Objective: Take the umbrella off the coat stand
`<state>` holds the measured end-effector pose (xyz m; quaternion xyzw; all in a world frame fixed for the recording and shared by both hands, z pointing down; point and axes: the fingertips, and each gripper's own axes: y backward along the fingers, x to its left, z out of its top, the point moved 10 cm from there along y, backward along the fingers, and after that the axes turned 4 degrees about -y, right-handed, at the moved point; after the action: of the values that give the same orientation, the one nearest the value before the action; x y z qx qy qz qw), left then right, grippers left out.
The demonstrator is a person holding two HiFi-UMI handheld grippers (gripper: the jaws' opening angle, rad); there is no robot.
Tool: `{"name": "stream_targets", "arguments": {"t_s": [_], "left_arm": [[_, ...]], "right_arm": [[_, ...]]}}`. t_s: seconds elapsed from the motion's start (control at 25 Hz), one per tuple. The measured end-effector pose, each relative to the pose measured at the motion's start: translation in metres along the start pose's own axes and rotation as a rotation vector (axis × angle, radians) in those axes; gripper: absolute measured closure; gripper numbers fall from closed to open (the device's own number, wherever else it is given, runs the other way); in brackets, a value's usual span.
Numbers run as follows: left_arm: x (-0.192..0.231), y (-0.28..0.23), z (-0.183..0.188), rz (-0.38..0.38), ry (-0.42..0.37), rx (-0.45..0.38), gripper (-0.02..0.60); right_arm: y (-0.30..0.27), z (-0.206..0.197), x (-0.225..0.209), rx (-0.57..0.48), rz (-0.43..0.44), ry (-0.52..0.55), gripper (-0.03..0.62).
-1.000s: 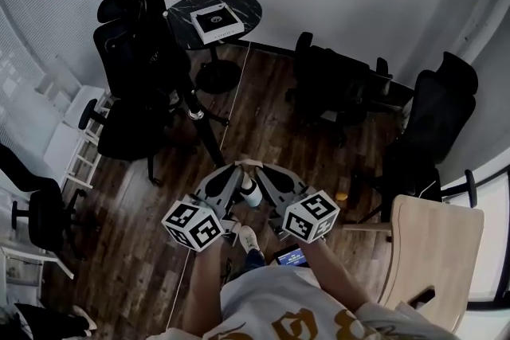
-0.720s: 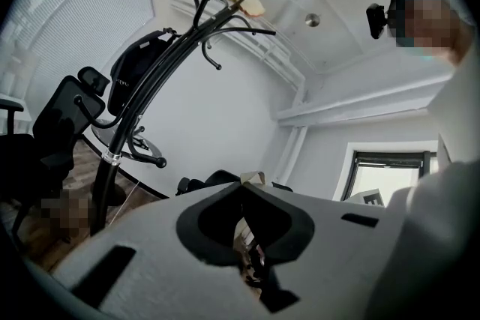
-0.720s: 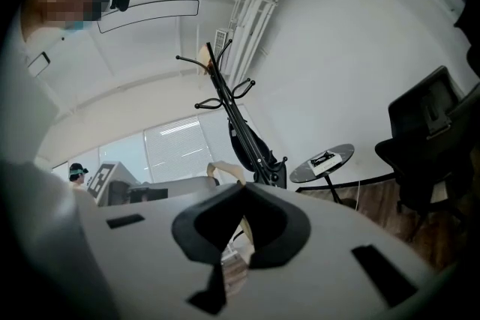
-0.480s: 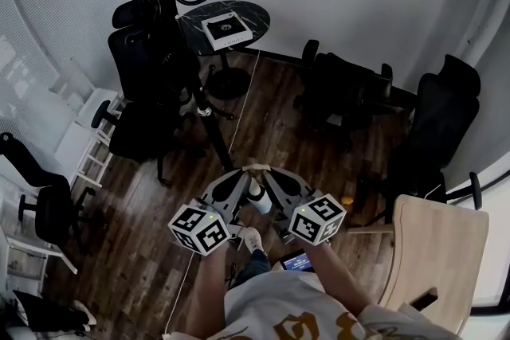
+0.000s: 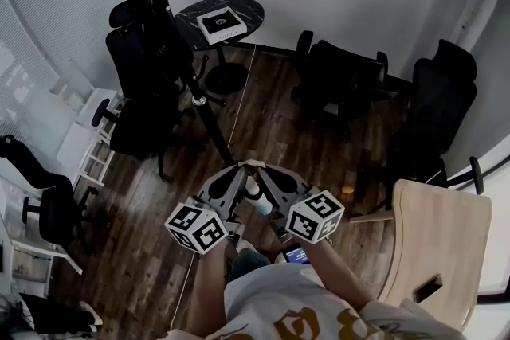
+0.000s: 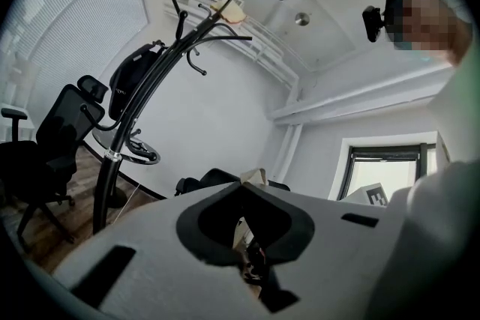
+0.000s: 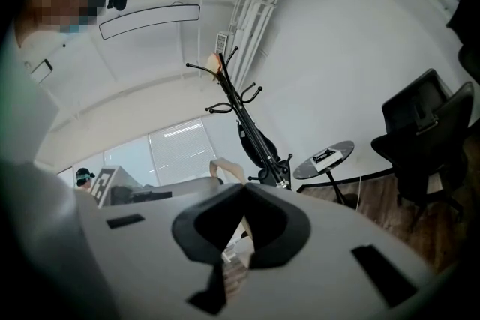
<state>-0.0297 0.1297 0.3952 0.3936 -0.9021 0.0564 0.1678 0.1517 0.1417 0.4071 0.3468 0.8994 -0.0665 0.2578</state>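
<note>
The umbrella point(image 6: 124, 90), showing as a black, furled, elongated shape, is hanging from an upper hook of the coat stand point(image 6: 105, 191) and lying close along its pole, so no part of the removal is done. The left gripper point(image 6: 252, 177) and right gripper point(image 7: 238, 180) are each sitting with jaws closed tip to tip on nothing, side by side and well apart from the stand. Approach, grasp and lift-off are all waiting to be done.

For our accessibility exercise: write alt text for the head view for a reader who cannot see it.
Seen from above, a person holds the left gripper and right gripper low, side by side, both shut and empty. The coat stand rises at upper left, away from them, amid office chairs on a wooden floor.
</note>
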Motion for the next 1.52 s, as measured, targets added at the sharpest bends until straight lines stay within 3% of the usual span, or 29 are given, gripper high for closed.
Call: {"name": "stream_targets", "arguments": {"t_s": [0.2,1.52], "left_arm": [[0.0,0.007,0.005,-0.01,0.019,-0.031,0.558],[-0.003,0.012,0.0,-0.013,0.036,-0.036,0.558]], "right_arm": [[0.007,0.003,0.007,-0.02,-0.001,0.019,0.579],[0.008,0.0,0.006,0.0,-0.005,0.033,0.58]]}}
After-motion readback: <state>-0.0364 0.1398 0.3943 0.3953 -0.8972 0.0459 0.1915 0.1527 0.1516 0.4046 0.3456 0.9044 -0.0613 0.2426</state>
